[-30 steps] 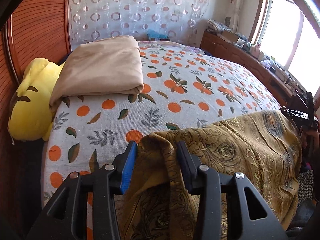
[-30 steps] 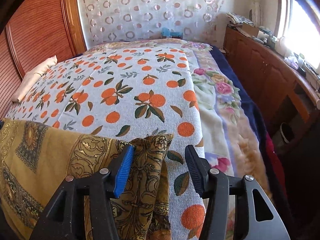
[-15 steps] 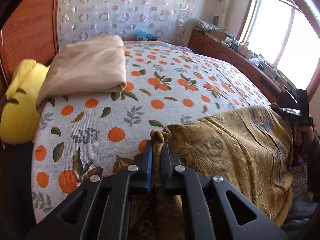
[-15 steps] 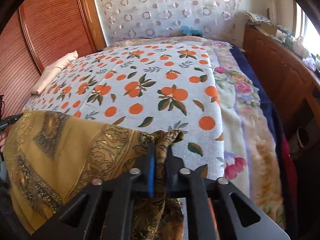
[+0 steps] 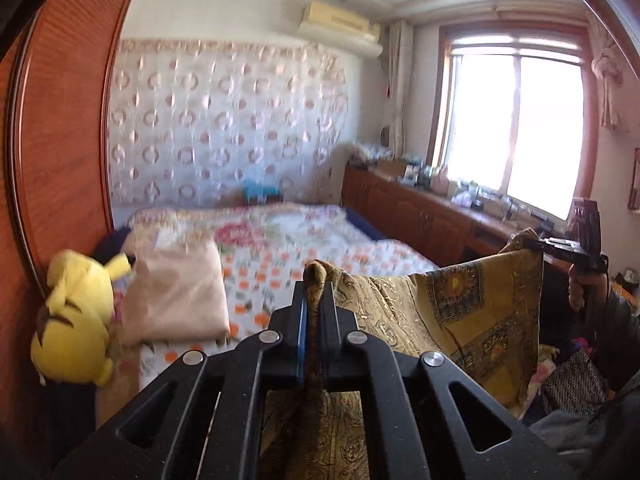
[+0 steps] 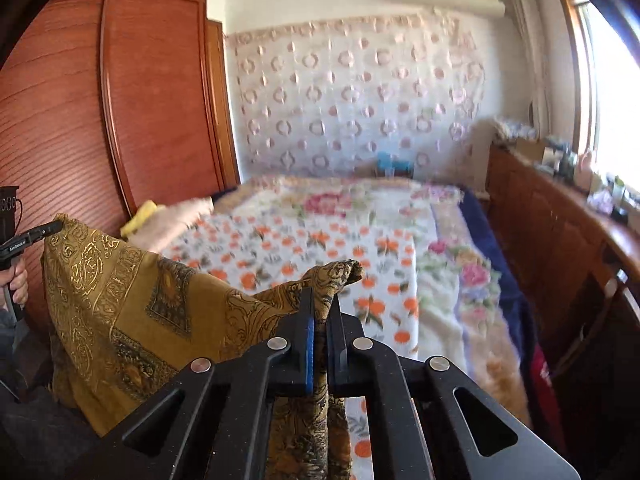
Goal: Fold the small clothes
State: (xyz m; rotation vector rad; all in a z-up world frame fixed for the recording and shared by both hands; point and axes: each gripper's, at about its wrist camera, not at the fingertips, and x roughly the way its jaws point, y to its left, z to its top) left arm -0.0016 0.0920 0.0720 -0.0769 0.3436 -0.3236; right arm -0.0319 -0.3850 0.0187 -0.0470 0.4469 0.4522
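The bed (image 5: 280, 240) fills the middle of the room ahead of me, covered with a white bedspread printed with oranges and leaves (image 6: 320, 248), and beyond that a floral blanket (image 6: 460, 264) running along its window side. A tall reddish wooden wardrobe (image 6: 132, 100) stands on the far side from the window, and a low wooden cabinet (image 5: 420, 216) cluttered with small items runs under the bright window (image 5: 516, 128). A patterned white curtain (image 5: 224, 128) hangs across the back wall, with an air conditioner (image 5: 340, 24) above it.

On the bed near the wardrobe lies a folded beige blanket (image 5: 176, 292), and just beside it, at the bed's edge, a yellow plush toy (image 5: 76, 320).

The golden patterned cloth (image 5: 460, 312) hangs in the air in front of the bed, stretched between my two grippers, its top edge sagging between them and the rest draping down. My left gripper (image 5: 313, 296) is clamped on one bunched corner, which pokes up just past the fingertips. My right gripper (image 6: 323, 312) is clamped on the other corner (image 6: 340, 272), a twisted tuft standing out beyond the pads. From the left wrist view I see my right hand (image 5: 588, 288) around its gripper's handle; from the right wrist view, my left hand (image 6: 16, 284) likewise.
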